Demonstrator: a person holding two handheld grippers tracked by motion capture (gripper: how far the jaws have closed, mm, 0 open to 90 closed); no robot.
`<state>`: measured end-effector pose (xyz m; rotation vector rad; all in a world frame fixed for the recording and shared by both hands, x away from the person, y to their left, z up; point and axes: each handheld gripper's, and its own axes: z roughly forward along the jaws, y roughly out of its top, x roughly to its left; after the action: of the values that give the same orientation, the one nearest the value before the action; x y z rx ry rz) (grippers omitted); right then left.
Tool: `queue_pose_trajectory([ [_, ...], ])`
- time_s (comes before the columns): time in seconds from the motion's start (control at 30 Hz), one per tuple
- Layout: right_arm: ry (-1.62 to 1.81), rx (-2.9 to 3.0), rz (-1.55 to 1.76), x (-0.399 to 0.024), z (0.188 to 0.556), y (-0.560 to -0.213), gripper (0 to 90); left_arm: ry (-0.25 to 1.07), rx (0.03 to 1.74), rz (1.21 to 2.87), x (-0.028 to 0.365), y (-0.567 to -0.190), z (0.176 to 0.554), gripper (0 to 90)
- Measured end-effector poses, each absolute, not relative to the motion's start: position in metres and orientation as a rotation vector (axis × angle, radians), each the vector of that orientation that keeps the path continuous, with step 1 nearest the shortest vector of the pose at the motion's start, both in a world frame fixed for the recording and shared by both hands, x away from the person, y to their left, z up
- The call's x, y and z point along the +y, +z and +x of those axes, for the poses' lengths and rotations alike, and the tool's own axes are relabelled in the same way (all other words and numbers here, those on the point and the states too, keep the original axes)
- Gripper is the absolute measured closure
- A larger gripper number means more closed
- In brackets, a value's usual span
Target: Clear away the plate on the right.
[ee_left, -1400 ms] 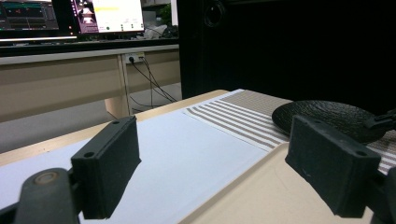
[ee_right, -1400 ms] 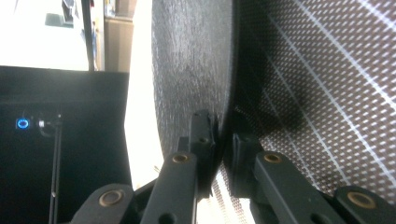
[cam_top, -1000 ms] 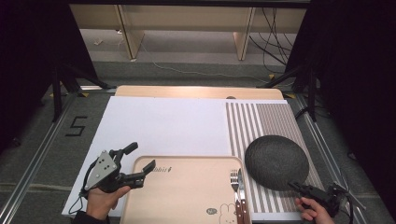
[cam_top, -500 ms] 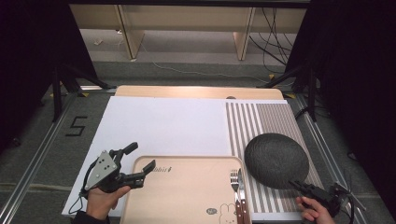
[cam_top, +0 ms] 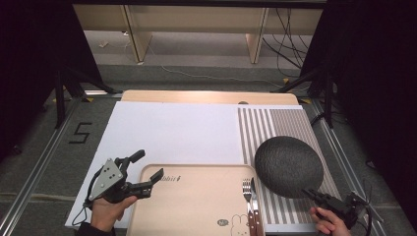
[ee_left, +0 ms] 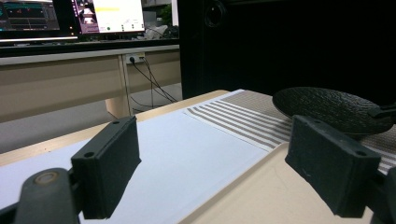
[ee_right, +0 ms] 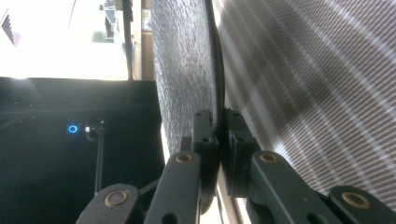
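Two hand-held grippers work at a bench (cam_top: 206,96) covered by a white sheet (cam_top: 172,132) and a striped placemat (cam_top: 275,123). The right hand-held gripper (cam_top: 314,194), at the near right corner of the high view, is clenched on the near rim of a dark, rough-textured plate (cam_top: 288,166). In the right gripper view the two black jaws pinch the thin edge of the plate (ee_right: 187,70) between them, pads pressed on either face. That edge grip looks chosen because the plate is wide and shallow: only the rim offers something narrow enough to bite. The plate sits over the striped placemat, just right of a pale wooden tray (cam_top: 196,206); whether it rests fully on the mat or is tipped slightly up at the held edge cannot be told.

A fork and knife (cam_top: 252,206) lie side by side along the right edge of the tray, handles toward the person, close to the plate but apart from it.

The left hand-held gripper (cam_top: 142,169) is released, jaws spread wide with nothing between them, poised at the near left corner of the tray. In the left gripper view the tray edge (ee_left: 261,186) lies low between the open jaws, so this hand seems to be waiting, ready to steady or take the tray while the other hand deals with the plate.
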<state>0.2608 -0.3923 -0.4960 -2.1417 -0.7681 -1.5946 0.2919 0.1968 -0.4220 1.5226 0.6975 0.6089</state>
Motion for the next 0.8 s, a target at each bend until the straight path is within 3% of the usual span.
queue_pose_trajectory([
  [0.8,-1.561,-0.856,-1.973,-0.344,0.260,-0.489,85.9,0.610,0.703,1.522,0.197,-0.422,0.292,16.4],
])
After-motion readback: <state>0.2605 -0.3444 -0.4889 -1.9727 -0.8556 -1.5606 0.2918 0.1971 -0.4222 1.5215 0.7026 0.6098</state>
